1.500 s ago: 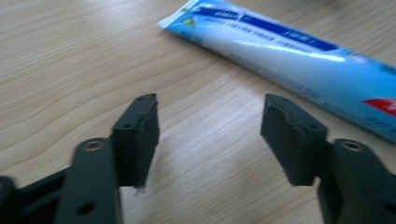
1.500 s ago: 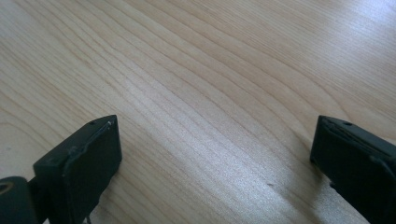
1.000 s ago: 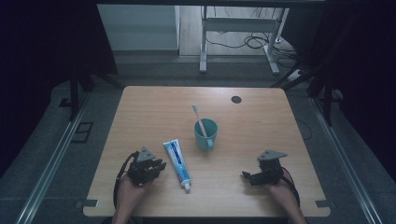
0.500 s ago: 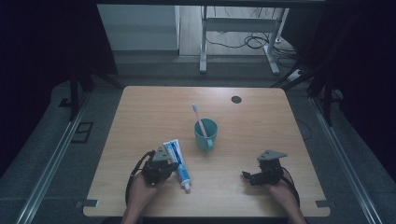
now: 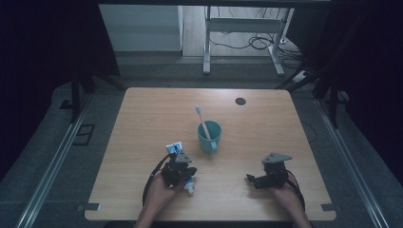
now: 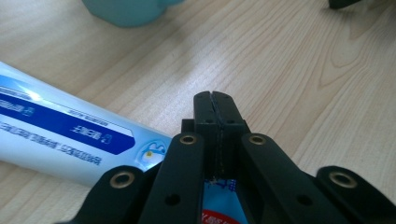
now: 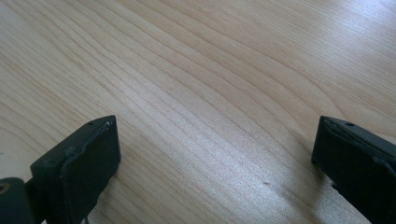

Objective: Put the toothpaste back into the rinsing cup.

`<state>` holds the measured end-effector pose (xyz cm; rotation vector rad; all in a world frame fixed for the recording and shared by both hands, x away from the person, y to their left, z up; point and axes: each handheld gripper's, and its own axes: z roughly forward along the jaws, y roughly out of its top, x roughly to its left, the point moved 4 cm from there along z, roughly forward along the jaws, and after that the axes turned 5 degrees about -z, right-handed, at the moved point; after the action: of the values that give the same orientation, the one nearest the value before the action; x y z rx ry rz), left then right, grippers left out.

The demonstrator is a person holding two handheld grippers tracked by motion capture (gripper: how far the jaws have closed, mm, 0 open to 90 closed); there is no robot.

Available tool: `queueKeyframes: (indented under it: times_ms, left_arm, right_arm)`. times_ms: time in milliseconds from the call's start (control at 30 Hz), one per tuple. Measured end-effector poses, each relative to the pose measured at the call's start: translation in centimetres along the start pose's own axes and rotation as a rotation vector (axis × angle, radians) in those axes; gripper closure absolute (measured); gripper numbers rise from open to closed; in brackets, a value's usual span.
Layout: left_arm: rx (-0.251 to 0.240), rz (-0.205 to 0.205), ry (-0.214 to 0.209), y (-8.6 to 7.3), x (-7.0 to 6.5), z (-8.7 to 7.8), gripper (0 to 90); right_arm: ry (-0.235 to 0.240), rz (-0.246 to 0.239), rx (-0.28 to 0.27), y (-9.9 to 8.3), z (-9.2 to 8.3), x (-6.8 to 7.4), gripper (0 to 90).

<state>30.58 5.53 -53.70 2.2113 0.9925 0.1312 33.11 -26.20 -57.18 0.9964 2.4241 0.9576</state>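
Your left tool (image 5: 183,167) covers the middle of the toothpaste tube (image 5: 175,148) in the high view. In the left gripper view, the teal cup (image 6: 128,10) is cut off at the frame's top edge, and the tube's print is too small to read.

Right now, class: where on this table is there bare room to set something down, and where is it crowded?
Free: the table's far-left stretch, the far-right part around the dark round spot, and the gap between both grippers. Crowded: the near middle, where the teal cup with toothbrush, toothpaste tube and left gripper cluster.

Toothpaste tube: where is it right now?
In the high view the toothpaste tube lies on the table's near-left part, under the left gripper, just left of the teal cup.
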Motion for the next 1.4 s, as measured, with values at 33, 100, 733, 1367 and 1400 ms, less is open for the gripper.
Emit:
queueKeyframes:
  times_ms: [33,100,733,1367,1400]
  left_arm:
    - [0.009,-0.001,0.000,-0.1,0.0,0.1,89.5]
    - [0.020,0.003,0.009,-0.2,0.0,0.4,89.5]
    - [0.050,0.001,0.020,-1.4,0.5,-0.7,87.8]
    - [0.102,-0.021,0.067,-3.2,3.1,-2.8,85.9]
    - [0.102,-0.021,0.067,-3.2,3.1,-2.8,85.9]
  right_arm:
    - [0.000,0.000,0.000,0.0,0.0,0.0,0.9]
    - [0.000,0.000,0.000,0.0,0.0,0.0,0.9]
    - [-0.001,0.001,-0.001,0.0,0.0,0.0,1.0]
    - [-0.001,0.001,-0.001,0.0,0.0,0.0,1.0]
    - [-0.001,0.001,-0.001,0.0,0.0,0.0,1.0]
